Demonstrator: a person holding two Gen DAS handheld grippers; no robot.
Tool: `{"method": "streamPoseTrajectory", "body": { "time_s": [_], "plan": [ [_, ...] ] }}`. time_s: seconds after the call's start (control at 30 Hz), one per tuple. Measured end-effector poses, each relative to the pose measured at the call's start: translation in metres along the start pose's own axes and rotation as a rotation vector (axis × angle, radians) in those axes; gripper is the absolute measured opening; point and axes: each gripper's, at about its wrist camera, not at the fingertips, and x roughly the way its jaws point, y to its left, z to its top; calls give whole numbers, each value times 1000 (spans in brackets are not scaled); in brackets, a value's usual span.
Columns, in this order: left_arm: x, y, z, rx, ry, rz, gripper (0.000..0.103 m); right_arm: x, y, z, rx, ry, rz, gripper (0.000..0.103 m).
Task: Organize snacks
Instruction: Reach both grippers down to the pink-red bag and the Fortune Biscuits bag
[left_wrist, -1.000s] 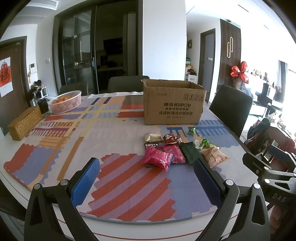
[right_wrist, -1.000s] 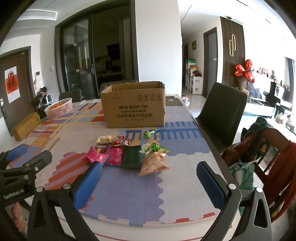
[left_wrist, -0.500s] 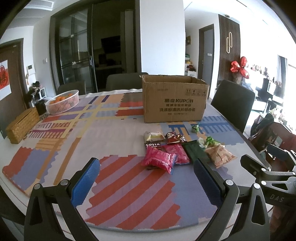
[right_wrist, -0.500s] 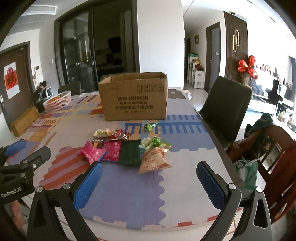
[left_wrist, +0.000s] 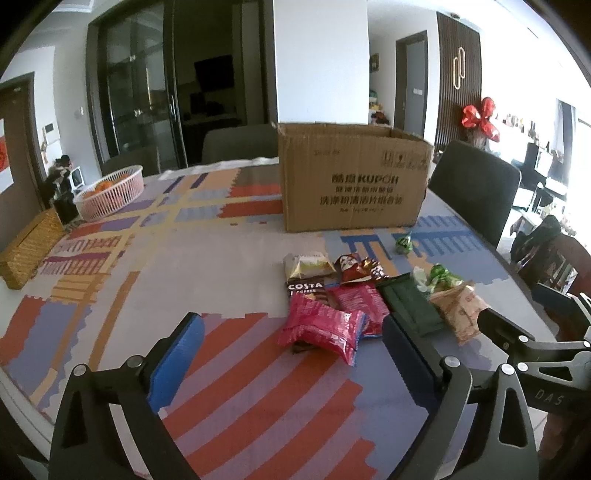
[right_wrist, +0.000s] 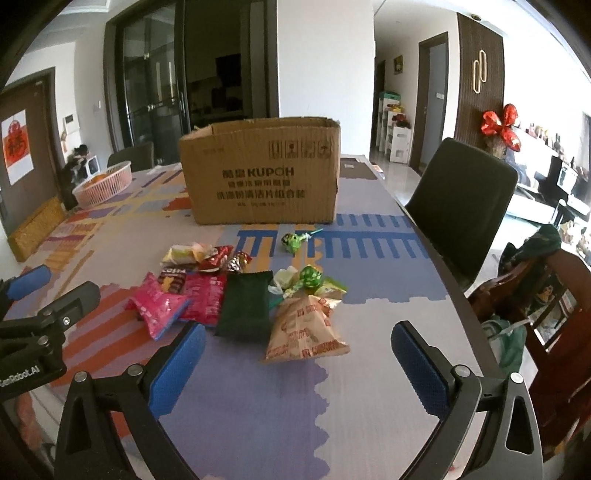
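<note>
A pile of snack packets lies on the patterned mat in front of an open cardboard box. Nearest are a pink packet, a dark green packet and a tan triangular bag. A green wrapped sweet lies apart, nearer the box. My left gripper is open and empty, just short of the pink packet. My right gripper is open and empty, just short of the tan bag.
A pink basket of oranges and a woven box stand at the table's far left. Dark chairs stand at the right edge and behind the table. A wooden chair with clothes is on the right.
Both grippers have moved forward and lower toward the snack pile, which now looks larger and closer. Both stay open. Nothing on the table has moved.
</note>
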Motion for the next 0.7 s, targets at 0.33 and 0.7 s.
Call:
{"method": "streamPoseTrajectory", "body": {
  "time_s": [0.33,0.7],
  "plan": [
    [43,0,-3,7,81,-31,87,39,3,4,-27,68,-10,90],
    [74,-1,-4,-10,163,-110,66,69,0,3,-18,143,-2,79]
  ]
}}
